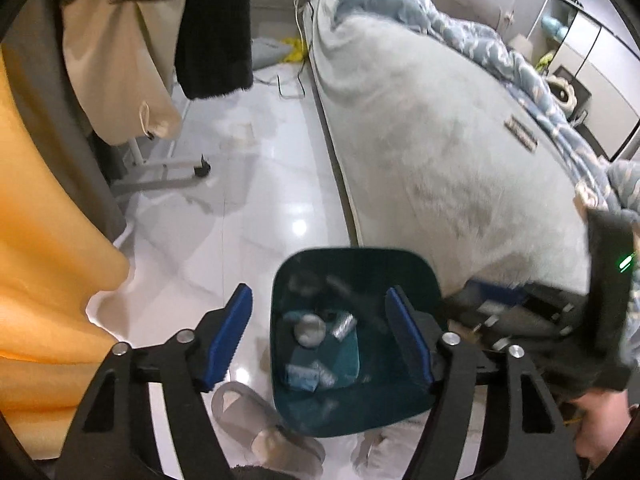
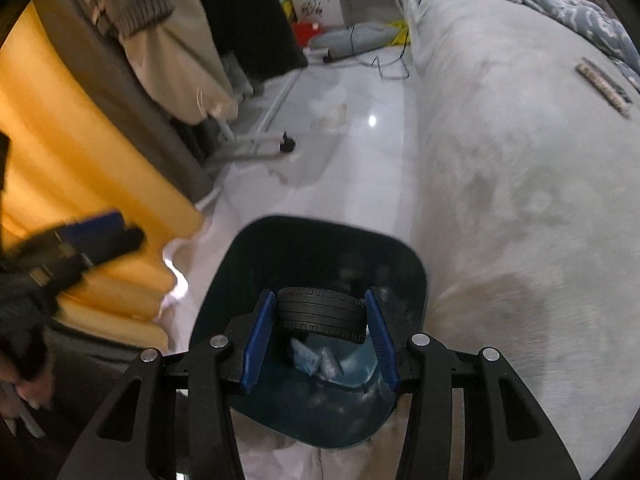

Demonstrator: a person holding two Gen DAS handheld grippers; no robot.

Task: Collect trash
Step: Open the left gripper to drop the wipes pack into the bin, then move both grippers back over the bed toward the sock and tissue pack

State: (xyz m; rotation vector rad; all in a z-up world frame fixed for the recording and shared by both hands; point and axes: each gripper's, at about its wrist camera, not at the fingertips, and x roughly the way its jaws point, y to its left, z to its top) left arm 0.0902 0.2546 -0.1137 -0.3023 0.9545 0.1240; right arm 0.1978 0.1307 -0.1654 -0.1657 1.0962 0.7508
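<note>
A dark teal trash bin (image 1: 352, 264) stands on the white floor beside the bed, with several bits of trash (image 1: 310, 330) at its bottom. My left gripper (image 1: 320, 332) hangs above the bin, its blue pads wide apart with nothing between them. In the right wrist view my right gripper (image 2: 320, 314) is shut on a small black toy tyre (image 2: 320, 312), held over the open bin (image 2: 320, 236). More trash (image 2: 316, 360) shows below the tyre. The left gripper (image 2: 96, 236) appears blurred at the left of that view. The right gripper (image 1: 520, 316) shows blurred at the right of the left wrist view.
A grey-white bed (image 1: 432, 128) with a blue patterned quilt (image 1: 532, 80) fills the right side. An orange cushion (image 1: 44, 240) and hanging clothes (image 1: 132, 52) are on the left. A grey slipper (image 1: 260, 428) lies by the bin. A rack's wheeled foot (image 1: 200, 170) stands on the floor.
</note>
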